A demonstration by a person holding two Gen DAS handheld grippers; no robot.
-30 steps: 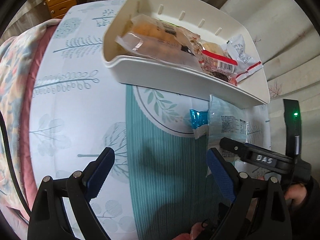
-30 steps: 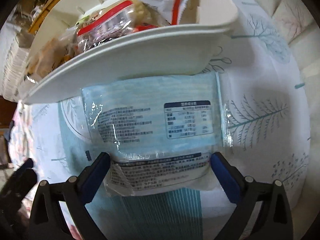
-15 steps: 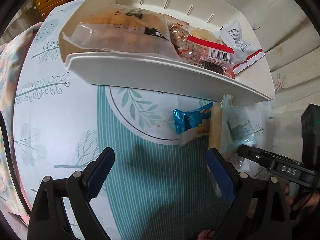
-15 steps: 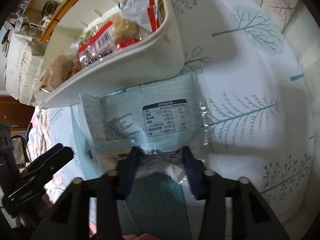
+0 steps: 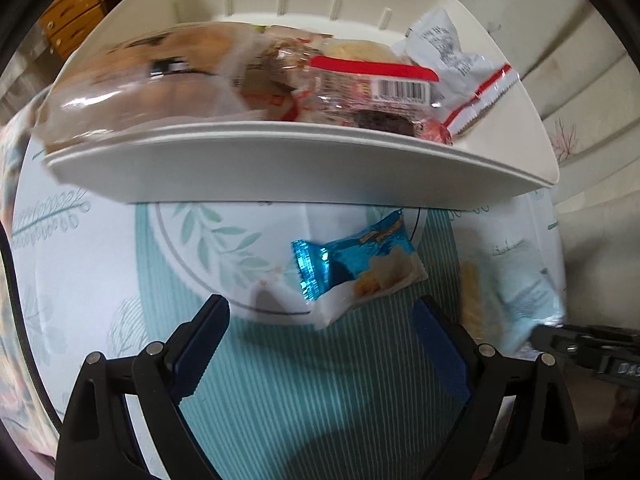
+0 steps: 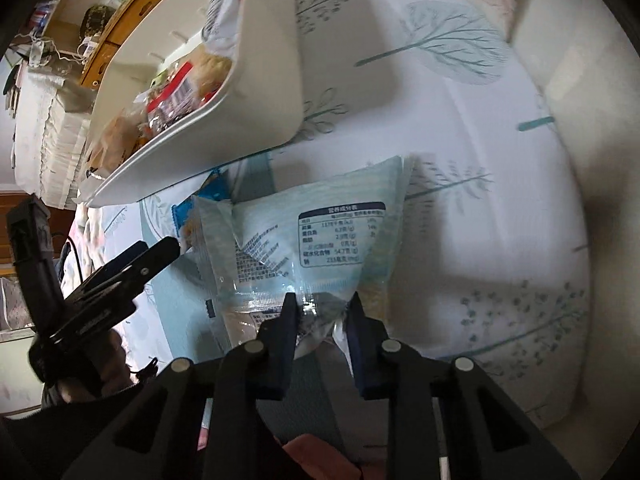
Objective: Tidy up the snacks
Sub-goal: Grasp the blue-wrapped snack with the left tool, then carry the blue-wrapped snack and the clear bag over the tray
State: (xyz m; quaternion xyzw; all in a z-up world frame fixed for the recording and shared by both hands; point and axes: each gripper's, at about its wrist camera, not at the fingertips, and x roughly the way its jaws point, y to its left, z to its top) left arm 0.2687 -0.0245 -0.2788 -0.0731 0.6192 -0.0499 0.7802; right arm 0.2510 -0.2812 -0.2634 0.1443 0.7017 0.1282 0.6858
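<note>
The tabletop (image 5: pixel 80 264) is the biggest thing here. It wears a white cloth with pale leaves and trees, and a strip of teal stripes runs down the middle.

Next comes the white bin (image 5: pixel 304 172). It stands on the tabletop, at the far side of the striped strip. It is full of snacks. A big clear bag of brown bread (image 5: pixel 136 84) lies at its left end. A clear pack with a red band and a bar code (image 5: pixel 376 80) lies in the middle. A small white packet with a red stripe (image 5: pixel 452 56) leans at its right end. From the right camera the bin (image 6: pixel 256 92) sits up to the left.

The pale blue snack bag (image 6: pixel 320 248) is next in size. The right tongs (image 6: pixel 322 312) are pinched tight on its near edge, so the plastic bunches up between the dark blue pads. The bag hangs out in front of the tongs, just near the corner of the bin. A food label shows on it. In the left camera this bag (image 5: pixel 516 292) is a blur on the right side.

The left tongs (image 5: pixel 320 328) are spread wide with nothing between them. They hang over the striped strip.

The smallest thing is the shiny blue snack packet (image 5: pixel 360 268). It lies flat on the tabletop, just in front of the bin and just ahead of the left tongs. It is not in the bin.
</note>
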